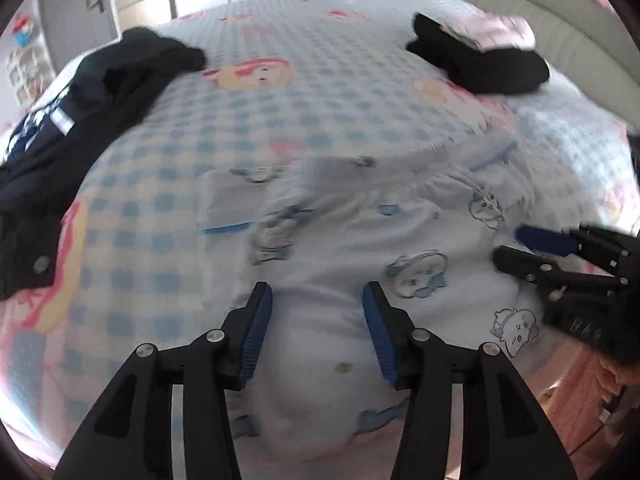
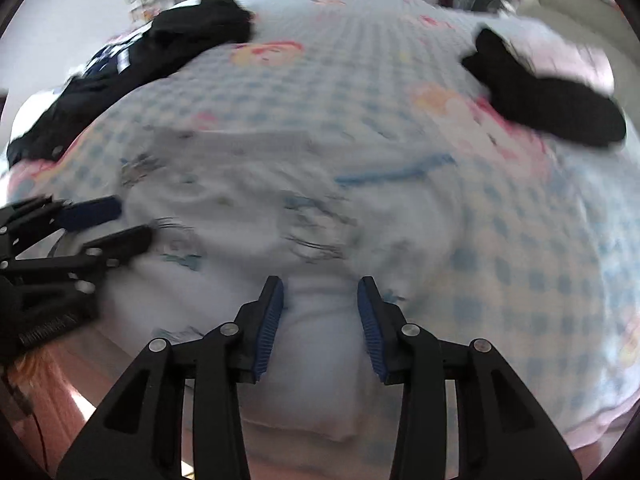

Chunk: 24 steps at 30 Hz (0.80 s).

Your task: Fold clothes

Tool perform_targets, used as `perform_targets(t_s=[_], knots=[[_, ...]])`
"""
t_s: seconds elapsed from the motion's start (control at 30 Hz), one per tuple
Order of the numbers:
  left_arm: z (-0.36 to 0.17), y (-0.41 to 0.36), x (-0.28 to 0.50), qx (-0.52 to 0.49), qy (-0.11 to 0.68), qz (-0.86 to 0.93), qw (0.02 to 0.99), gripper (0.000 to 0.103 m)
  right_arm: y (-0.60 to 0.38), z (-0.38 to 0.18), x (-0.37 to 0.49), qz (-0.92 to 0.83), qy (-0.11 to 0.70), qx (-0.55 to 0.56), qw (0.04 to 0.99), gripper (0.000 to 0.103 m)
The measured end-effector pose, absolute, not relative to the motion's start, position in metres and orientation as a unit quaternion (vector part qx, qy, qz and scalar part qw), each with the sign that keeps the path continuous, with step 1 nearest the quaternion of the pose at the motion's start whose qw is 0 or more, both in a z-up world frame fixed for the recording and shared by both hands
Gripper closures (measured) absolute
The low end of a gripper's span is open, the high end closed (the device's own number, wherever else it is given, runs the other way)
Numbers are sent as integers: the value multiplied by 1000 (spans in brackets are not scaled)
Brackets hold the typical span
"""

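Showing right hand-held gripper (image 2: 320, 300) parted astride a pajama top (image 2: 280, 208) fold; left hand-held gripper (image 1: 317, 308) released above it.

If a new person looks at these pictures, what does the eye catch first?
First, the white cartoon-print garment spread near the front of the checked bed cover, with both grippers above it, jaws apart. Next, the dark clothes heaped at the far left and a black folded piece at the far right.
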<state>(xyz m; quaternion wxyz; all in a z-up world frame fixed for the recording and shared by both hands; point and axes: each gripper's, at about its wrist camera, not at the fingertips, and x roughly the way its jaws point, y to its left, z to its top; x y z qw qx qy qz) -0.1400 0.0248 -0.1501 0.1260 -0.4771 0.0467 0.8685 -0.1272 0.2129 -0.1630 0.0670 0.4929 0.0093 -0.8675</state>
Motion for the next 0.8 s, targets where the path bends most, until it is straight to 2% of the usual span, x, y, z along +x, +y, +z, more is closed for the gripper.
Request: perform_targets(t_s=[0.07,0.1,0.13,0.23,0.3,0.4,0.5,0.6,0.7,0.8], knots=[[-143,8,-139,-474,46,875,88,52,225,-157,-124,-870,-6,490,55,64],[-141,0,-138,-474,41,877,71,52,229,-153,-121,-874,4,484,37,61],[-139,-15,-137,-479,5,875,77,52,233,-150,-119,-877,10,480,22,60],[-132,-31,-120,-463,-53,879,99,52,252,-140,-110,-877,-57,476,42,59],[-132,-24,-109,-461,-40,881,103,52,250,-132,-102,-880,-71,465,68,58],[-142,-14,-100,-468,-21,878,97,52,229,-138,-94,-877,-36,471,89,56],[-153,-23,-102,-482,-2,873,71,46,224,-162,-94,-864,-11,498,76,55],[-148,-40,-103,-479,-17,876,54,44,234,-163,-89,-864,-31,497,76,53],[-136,-48,-97,-464,-25,884,37,48,240,-150,-84,-875,-23,482,39,51],[-129,-44,-86,-455,-62,885,83,48,240,-138,-73,-883,-45,466,41,51]])
